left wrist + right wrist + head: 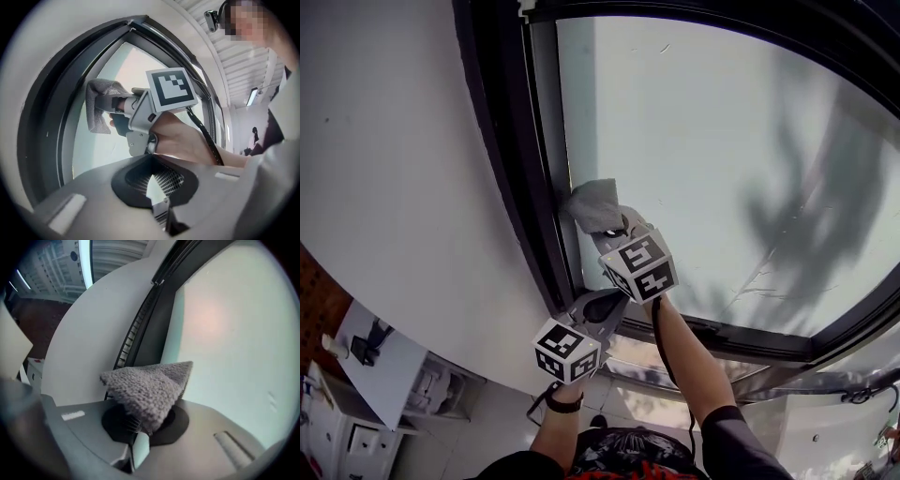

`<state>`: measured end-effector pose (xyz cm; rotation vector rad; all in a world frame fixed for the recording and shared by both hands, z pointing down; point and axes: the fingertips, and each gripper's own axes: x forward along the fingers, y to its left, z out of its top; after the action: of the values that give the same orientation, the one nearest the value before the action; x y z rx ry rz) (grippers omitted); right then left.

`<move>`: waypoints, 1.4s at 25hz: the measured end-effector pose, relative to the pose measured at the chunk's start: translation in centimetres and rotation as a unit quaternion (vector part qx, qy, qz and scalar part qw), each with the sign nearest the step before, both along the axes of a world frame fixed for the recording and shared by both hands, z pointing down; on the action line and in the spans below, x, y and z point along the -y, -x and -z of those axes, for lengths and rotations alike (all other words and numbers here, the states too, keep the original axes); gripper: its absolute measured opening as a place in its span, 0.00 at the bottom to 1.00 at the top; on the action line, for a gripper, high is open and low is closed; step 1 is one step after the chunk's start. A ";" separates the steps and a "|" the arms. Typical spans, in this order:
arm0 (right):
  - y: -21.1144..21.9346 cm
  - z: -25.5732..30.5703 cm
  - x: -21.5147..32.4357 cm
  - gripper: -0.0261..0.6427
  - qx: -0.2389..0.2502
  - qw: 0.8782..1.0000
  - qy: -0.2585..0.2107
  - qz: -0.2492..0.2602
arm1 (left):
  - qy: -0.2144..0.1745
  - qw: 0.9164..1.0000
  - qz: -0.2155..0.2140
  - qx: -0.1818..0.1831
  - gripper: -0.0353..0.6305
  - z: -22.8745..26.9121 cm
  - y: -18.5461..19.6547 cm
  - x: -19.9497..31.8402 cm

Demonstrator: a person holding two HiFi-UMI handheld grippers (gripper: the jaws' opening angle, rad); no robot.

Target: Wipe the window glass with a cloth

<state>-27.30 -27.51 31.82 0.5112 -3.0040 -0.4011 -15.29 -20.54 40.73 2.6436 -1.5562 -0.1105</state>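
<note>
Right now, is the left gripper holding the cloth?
No, the right gripper pinches the grey cloth; the left gripper holds nothing.

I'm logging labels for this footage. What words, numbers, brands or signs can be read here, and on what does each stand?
No readable text in any view.
Upper cube, on the right gripper: black-and-white square markers, patterns only, no letters.
Lower cube, on the left gripper: the same.
Cloth, window glass, frame: no print.
White cabinet, lower left of head view: too small to tell.
</note>
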 end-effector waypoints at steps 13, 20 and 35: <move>-21.2 1.6 4.1 0.06 0.125 0.979 0.014 -0.160 | 0.016 0.992 -0.122 -0.013 0.05 -0.5 -8.9 2.9; -30.8 1.1 5.4 0.06 0.125 0.957 0.015 -0.263 | 0.002 0.983 -0.180 -0.035 0.05 0.9 -12.7 2.6; -56.5 0.6 7.5 0.06 0.198 0.862 0.004 -0.467 | -0.013 0.988 -0.155 0.000 0.05 1.7 -12.1 1.9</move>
<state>29.15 -35.05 31.22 2.1042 -2.5954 -0.2001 -3.19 -22.44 39.00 2.8635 -1.1307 -0.1129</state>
